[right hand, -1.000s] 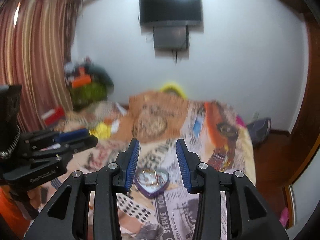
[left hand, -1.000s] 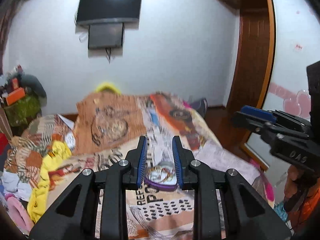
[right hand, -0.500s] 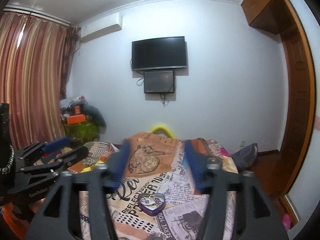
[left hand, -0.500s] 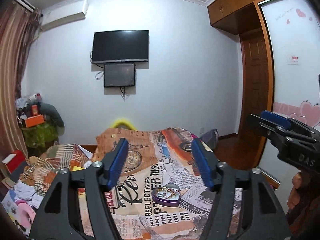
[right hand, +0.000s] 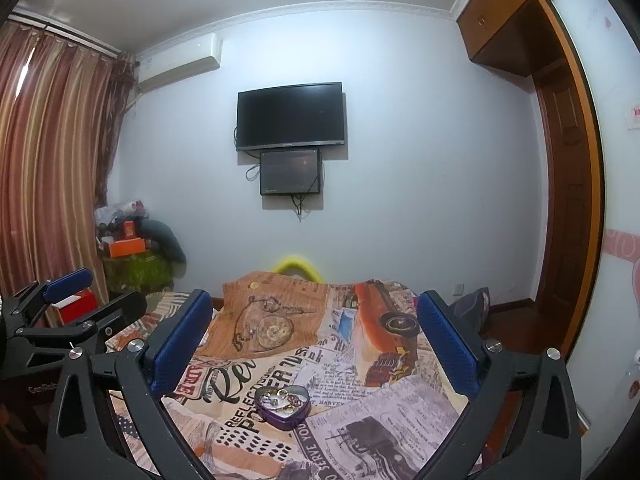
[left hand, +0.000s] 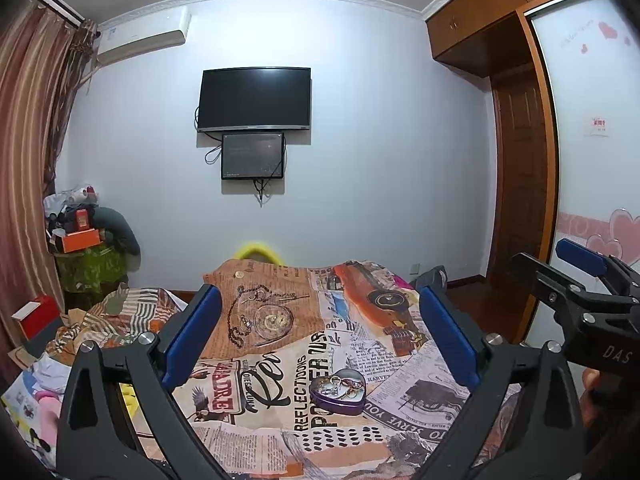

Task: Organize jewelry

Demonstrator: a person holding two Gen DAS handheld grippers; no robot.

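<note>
Left wrist view: left gripper [left hand: 320, 336] spread wide above a purple heart-shaped tin [left hand: 338, 391] of rings and chains, resting on the newsprint-patterned bedspread [left hand: 280, 360]. Right gripper [right hand: 314, 338], equally wide, frames the same glossy tin, untouched.

Hand-held gripper [left hand: 320, 336] spread, heart tin [left hand: 338, 391] on bedspread [left hand: 280, 412]
</note>
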